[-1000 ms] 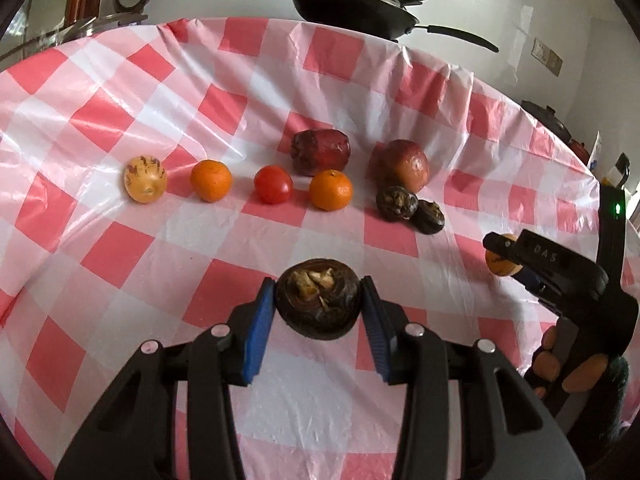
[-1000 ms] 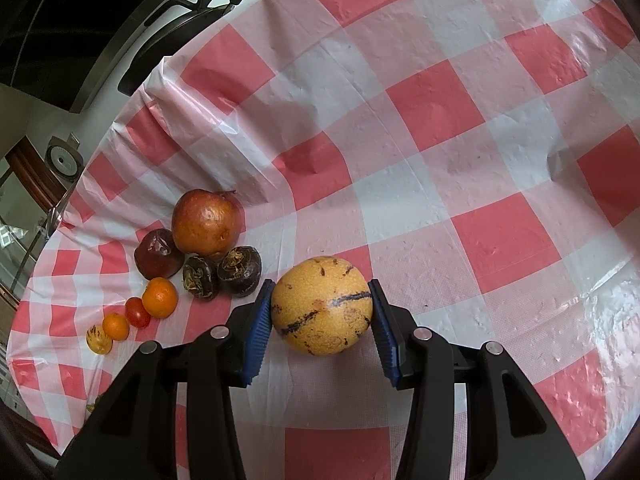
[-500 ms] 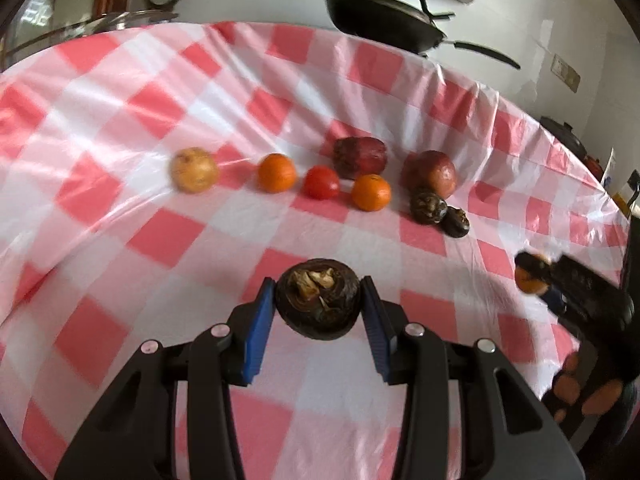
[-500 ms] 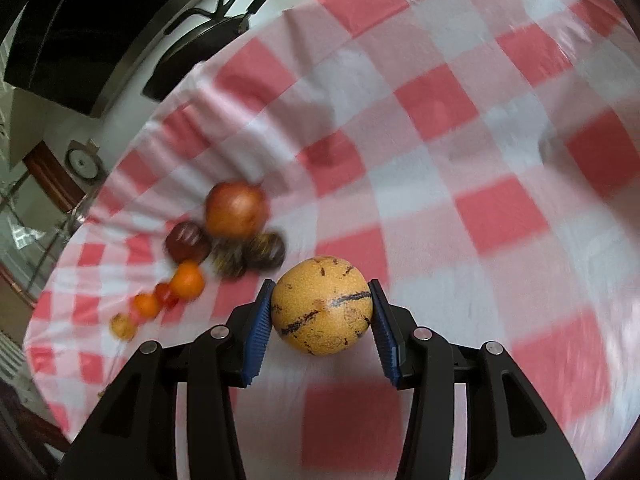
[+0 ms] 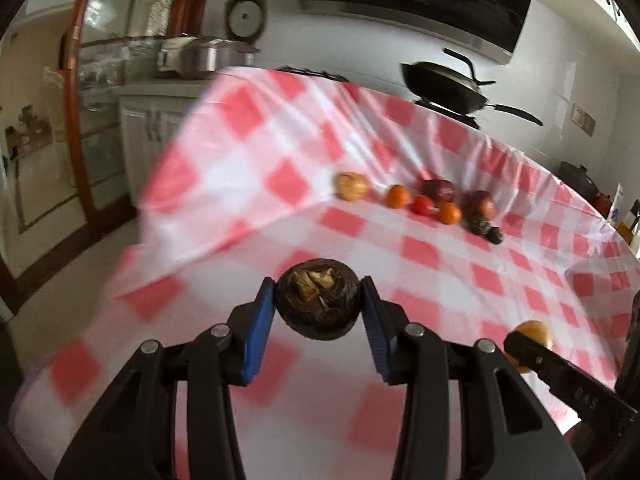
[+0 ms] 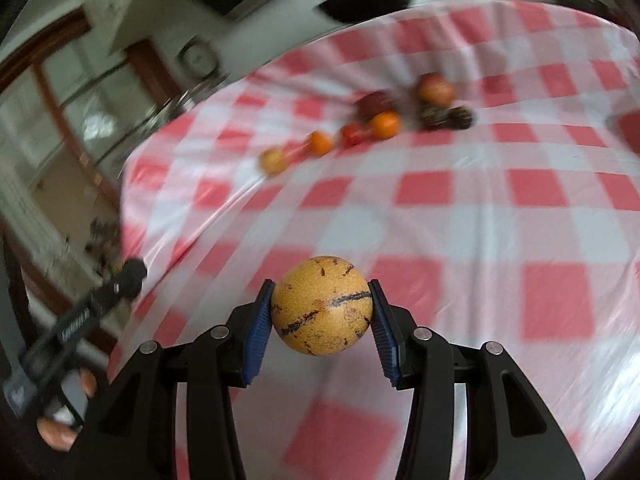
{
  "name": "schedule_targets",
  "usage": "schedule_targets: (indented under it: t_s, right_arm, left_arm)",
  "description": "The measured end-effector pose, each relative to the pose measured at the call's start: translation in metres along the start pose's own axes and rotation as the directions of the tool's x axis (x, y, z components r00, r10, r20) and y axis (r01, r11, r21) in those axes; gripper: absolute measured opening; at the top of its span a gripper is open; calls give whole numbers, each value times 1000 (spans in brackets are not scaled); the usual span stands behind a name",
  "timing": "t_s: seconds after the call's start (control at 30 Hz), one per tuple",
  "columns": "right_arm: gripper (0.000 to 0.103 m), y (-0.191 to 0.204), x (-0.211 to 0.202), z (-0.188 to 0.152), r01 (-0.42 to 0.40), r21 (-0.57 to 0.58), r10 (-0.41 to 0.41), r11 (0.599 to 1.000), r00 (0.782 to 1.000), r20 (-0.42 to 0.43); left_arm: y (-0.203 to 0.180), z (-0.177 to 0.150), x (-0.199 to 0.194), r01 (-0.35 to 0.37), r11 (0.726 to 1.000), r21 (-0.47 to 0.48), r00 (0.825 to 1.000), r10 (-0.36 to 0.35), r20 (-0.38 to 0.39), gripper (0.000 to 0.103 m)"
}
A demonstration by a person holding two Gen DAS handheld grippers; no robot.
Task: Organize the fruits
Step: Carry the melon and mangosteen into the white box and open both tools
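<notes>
A: Nearest first. What does each claw have?

B: The left gripper (image 5: 319,312) is closed on a dark brown fruit (image 5: 318,304), blue pads against its two sides, dried stem end facing up. The right gripper (image 6: 322,312) is clamped the same way on a yellow fruit (image 6: 322,304) with dark streaks. Both fruits hang above the near part of the checked tablecloth (image 6: 460,216), not touching it.

A: How will they handle?

B: My guess is both are light and firm. The yellow one is a smooth ball, so it could slip or roll once set down; gripping across its widest middle, as now, looks right. The dark one looks wrinkled and flatter, so it should sit steadier.

A: And farther out?

B: Toward the far edge of the table lies a loose row of fruit: a pale yellow fruit (image 5: 351,186) at the left end, then a small orange (image 5: 397,196), a tomato (image 5: 423,205) and another orange (image 5: 449,213), with two dark red fruits behind and two dark brown ones at the right end.

A: Beyond the table?

B: A black pan (image 5: 444,84) on the stove.
</notes>
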State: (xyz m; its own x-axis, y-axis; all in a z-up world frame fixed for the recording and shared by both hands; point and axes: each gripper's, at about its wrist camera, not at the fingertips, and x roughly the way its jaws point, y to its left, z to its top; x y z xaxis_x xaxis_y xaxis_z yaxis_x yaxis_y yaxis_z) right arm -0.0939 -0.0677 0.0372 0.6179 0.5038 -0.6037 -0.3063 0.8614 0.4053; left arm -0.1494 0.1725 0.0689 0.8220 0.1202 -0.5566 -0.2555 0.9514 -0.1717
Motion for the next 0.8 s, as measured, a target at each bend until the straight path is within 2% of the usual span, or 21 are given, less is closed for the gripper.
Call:
schedule_targets:
  t_s: [0.23, 0.47, 0.53, 0.67, 0.8]
  right_arm:
    - [46, 72, 5, -36, -61, -189, 45, 980, 995, -86]
    - [46, 132, 13, -71, -155, -337, 100, 929, 979, -176]
    - [46, 154, 15, -85, -205, -395, 128, 896, 969, -213]
    - [46, 200, 11, -118, -310, -515, 184, 799, 942, -281]
    - [46, 241, 5, -156, -426, -600, 232, 677, 897, -376]
  left_arm:
    - [92, -30, -33, -92, 992, -81, 995, 89, -41, 43]
    - [165, -56, -58, -195, 968, -159, 980, 186, -65, 43]
    - [184, -64, -64, -218, 957, -191, 975, 206, -78, 43]
    - [224, -81, -76, -271, 928, -254, 962, 251, -110, 43]
    - [248, -98, -83, -323, 908, -268, 945, 292, -149, 43]
